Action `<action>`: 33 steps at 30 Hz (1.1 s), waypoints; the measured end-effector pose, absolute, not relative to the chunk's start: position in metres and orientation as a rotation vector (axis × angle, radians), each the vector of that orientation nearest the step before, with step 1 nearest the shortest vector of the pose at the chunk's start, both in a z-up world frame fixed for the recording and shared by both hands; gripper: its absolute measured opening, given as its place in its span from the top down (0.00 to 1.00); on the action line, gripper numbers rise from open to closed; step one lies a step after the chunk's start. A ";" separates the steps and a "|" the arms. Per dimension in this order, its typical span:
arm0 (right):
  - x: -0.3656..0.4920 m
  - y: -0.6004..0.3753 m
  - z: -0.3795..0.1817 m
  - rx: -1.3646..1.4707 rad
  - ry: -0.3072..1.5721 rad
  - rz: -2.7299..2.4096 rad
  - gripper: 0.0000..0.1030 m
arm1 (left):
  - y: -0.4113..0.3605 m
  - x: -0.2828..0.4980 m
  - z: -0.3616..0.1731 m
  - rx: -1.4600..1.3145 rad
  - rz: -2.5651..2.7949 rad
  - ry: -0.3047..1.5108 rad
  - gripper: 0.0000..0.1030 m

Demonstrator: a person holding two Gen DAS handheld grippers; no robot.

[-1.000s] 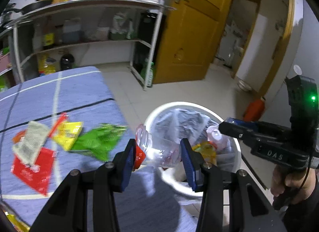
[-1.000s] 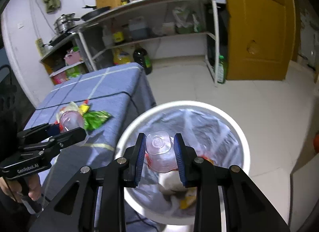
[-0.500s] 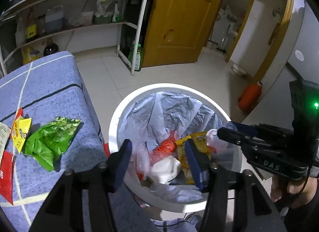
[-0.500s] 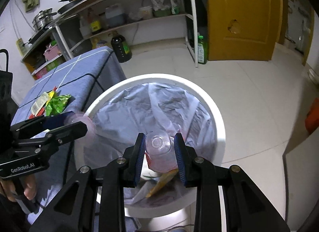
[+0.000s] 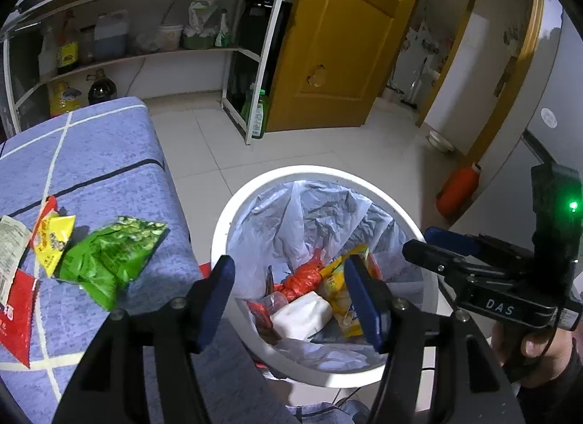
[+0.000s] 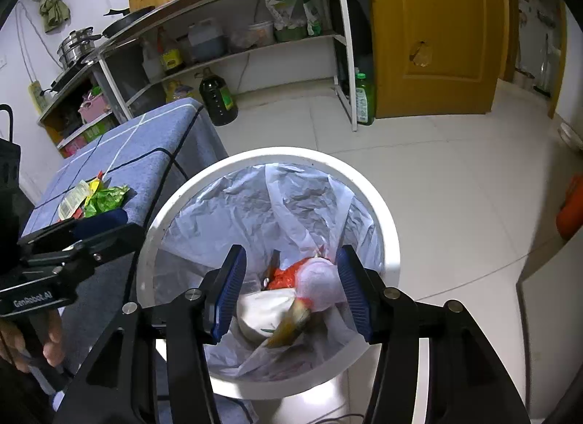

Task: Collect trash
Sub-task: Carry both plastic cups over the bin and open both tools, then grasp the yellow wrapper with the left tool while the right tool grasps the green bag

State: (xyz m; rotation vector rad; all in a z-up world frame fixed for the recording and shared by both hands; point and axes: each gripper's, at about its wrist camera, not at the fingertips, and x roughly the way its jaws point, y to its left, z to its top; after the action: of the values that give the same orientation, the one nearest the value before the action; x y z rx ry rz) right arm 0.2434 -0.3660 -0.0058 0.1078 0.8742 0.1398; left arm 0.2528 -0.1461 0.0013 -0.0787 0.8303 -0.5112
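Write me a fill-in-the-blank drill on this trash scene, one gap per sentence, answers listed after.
1. The left gripper and the right gripper both hang over the white ____.
2. The jaws of both grippers are ____.
3. The green wrapper lies on the ____ tablecloth.
4. The bin is lined with a plastic ____.

Missing words: bin; open; blue; bag

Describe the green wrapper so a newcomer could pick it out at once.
Start at the blue checked table left of the white trash bin. A small cluster of wrappers lies near the table edge that faces the bin. The green wrapper is the crumpled one nearest the bin, bright green where its neighbours are yellow, red and pale.
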 end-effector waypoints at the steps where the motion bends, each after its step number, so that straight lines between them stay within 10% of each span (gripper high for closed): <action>1: 0.243 -0.366 -0.004 0.109 0.871 0.142 0.48 | -0.144 0.252 0.003 -0.083 -0.509 0.826 0.37; 33: 0.262 -0.193 0.033 -0.033 0.777 0.554 0.48 | 0.072 0.158 0.023 -0.217 0.048 0.658 0.31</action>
State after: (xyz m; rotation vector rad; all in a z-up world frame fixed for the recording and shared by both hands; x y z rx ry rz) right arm 0.2619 -0.1928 0.0326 -0.0327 0.7771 0.5539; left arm 0.1583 0.0723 0.0233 -0.2167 0.6579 0.0482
